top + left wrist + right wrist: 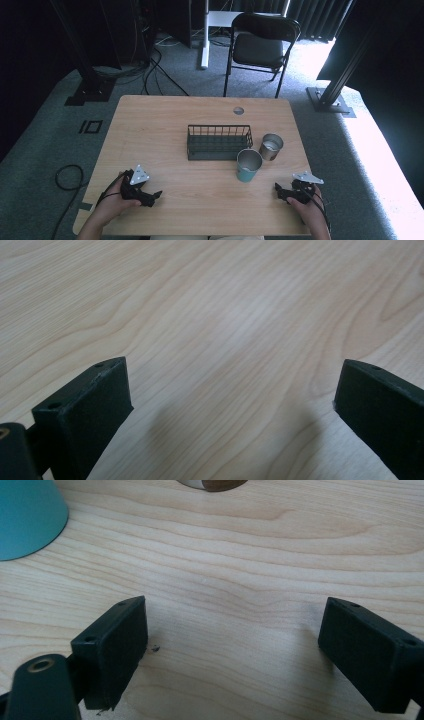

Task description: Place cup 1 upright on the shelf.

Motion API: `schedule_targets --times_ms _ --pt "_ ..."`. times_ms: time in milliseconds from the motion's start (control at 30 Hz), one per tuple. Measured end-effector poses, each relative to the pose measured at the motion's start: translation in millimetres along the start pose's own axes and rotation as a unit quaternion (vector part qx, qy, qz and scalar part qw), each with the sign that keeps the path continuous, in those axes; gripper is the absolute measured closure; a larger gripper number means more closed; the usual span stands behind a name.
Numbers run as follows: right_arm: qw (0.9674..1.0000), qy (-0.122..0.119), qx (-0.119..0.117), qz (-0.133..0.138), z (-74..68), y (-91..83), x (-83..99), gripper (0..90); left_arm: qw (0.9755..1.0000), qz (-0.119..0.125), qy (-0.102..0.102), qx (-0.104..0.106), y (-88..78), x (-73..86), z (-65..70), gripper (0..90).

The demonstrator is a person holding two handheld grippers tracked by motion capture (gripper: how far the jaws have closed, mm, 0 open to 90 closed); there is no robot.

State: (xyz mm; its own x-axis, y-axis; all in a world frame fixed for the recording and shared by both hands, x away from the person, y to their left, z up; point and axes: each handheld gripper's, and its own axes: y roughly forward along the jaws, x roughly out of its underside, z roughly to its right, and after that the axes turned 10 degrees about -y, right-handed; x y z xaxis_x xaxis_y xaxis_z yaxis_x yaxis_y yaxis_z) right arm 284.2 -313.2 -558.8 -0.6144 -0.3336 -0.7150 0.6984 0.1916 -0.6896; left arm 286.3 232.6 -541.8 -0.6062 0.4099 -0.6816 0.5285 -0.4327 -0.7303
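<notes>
Both matte black tongs, left (227,405) and right (232,650), gape wide over grained wood table (165,120).

Two cups (249,165) (teal, steel), one wire basket (219,142), one chair (260,46).

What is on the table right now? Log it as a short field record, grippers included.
surface: wooden table
rack: black wire basket, centre, nothing visible inside
cup 1: teal cup, upright, in front of the basket's right end
cup 2: metal cup, upright, right of the basket
left gripper: near edge, jaws apart, holding nothing
right gripper: near edge, jaws apart, holding nothing
nearest to a gripper: teal cup, by the right one
</notes>
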Motion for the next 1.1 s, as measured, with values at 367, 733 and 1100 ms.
schedule_targets --times_ms 367,733,1100 --pt "1.0 0.0 0.0 0.0 -0.1 0.0 0.0 12.0 0.9995 -0.006 0.022 0.021 16.1 -16.3 21.4 2.4" --pt "1.0 0.0 0.0 0.0 -0.1 0.0 0.0 12.0 0.9979 -0.004 0.045 0.046 33.1 -34.2 43.5 2.5" --pt "1.0 0.0 0.0 0.0 0.0 0.0 0.0 12.0 0.9953 0.006 0.065 0.071 44.4 -54.4 64.0 2.5"
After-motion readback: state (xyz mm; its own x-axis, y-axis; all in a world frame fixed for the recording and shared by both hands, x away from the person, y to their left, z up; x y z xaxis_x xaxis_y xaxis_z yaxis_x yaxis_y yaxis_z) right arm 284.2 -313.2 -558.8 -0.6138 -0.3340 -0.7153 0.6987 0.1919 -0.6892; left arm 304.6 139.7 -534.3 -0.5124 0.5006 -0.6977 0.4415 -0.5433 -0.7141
